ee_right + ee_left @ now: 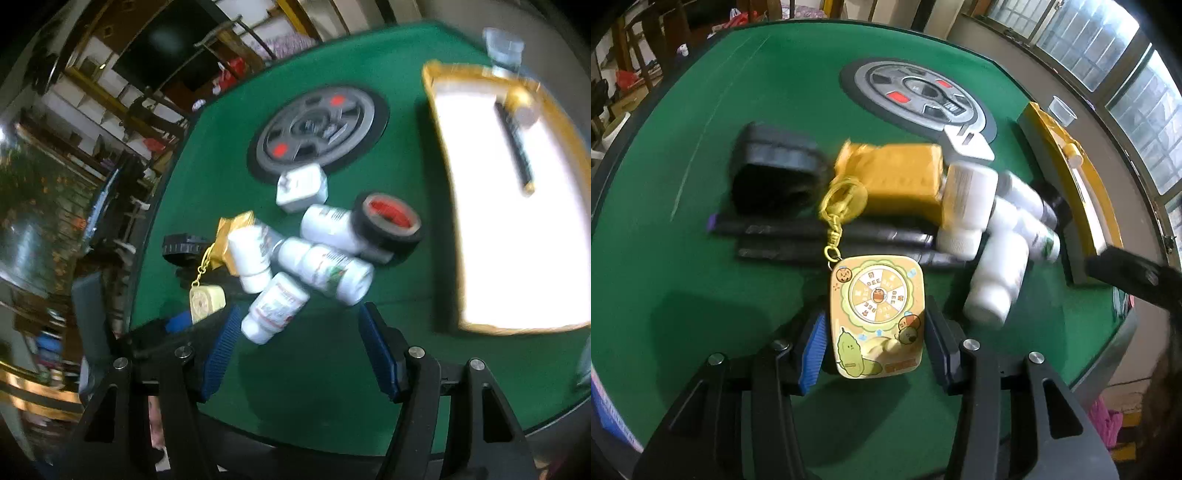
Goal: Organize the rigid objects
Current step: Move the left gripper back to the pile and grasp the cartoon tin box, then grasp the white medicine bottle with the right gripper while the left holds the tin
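Note:
A yellow cartoon keychain tag (877, 317) with a gold ring lies between the jaws of my left gripper (875, 339); the blue pads stand close on each side, contact unclear. Beyond it lie black markers (820, 240), a yellow packet (901, 173), a black holder (775, 173) and several white bottles (993, 280). My right gripper (299, 347) is open and empty, just short of the white bottles (277, 306). The tag also shows in the right wrist view (207, 301). A black tape roll (388, 225) lies behind the bottles.
A yellow-rimmed white tray (517, 221) holding a black pen (517, 147) sits at the right. A round grey control panel (919, 92) is set in the green table. A clear plastic cup (1062, 110) stands behind the tray.

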`<state>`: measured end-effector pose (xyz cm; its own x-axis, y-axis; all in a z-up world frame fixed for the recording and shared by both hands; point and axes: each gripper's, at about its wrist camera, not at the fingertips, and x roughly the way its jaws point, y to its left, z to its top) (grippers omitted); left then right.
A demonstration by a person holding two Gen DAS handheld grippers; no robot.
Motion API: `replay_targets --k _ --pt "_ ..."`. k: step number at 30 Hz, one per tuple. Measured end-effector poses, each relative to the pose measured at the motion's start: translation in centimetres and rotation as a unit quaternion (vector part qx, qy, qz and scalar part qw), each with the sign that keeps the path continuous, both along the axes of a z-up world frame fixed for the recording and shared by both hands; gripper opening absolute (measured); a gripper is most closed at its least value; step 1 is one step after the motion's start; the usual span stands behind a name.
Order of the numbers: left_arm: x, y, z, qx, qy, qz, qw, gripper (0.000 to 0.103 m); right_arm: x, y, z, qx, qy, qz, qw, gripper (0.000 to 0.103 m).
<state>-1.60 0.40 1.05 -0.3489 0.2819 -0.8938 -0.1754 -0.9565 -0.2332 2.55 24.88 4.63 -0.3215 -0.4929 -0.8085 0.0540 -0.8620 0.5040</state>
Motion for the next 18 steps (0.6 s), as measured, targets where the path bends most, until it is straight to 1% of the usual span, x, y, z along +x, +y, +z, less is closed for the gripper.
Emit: replay_targets --k 1,4,7,9,10,13,14,15,17,18 --pt "0.5 -0.5 0.1 0.001 -0.002 0.001 1.0 0.046 -0.2 -0.4 -0.7 -0.012 -0.015 -0.004 1.0 0.061" --pt "2.2 -2.1 0.4 -0.004 -0.005 0.01 0.9999 0.046 -0.7 -1.4 -1.9 -0.026 -0.039 -0.017 0.999 0.061" --pt "3.4 -3.6 0.6 -0.012 -0.002 0.022 0.9997 0.046 -1.2 -2.4 -2.9 -0.025 -0.06 -0.025 0.998 0.061" --pt "3.5 -4.3 0.6 -0.017 -0.003 0.029 0.9994 0.046 -1.2 -3.1 -3.4 -0.022 -0.066 -0.026 0.997 0.06" --pt "3.6 -4.7 0.6 -0.017 -0.002 0.032 0.9993 0.046 -1.2 -3.5 -3.5 -0.012 -0.065 -0.024 0.998 0.06" --pt "3.8 -5.4 0.3 -0.02 -0.005 0.037 0.9991 0.046 -1.3 -4.7 -3.8 0.028 -0.053 -0.013 0.998 0.05" --pt "3.9 -5.6 0.3 -0.018 -0.003 0.038 0.9991 0.047 -1.2 -5.1 -3.7 0.046 -0.039 -0.009 0.998 0.046" --pt "3.9 -5.7 0.3 -0.019 -0.003 0.038 0.9991 0.046 -1.2 -5.4 -3.6 0.059 -0.03 -0.002 0.998 0.045" --pt "3.8 -5.7 0.3 -0.023 -0.002 0.033 0.9992 0.047 -1.0 -5.8 -3.7 0.073 -0.025 0.012 0.997 0.039" --pt "3.8 -5.7 0.3 -0.024 -0.001 0.033 0.9992 0.047 -0.8 -6.0 -3.6 0.081 -0.022 0.019 0.996 0.039"
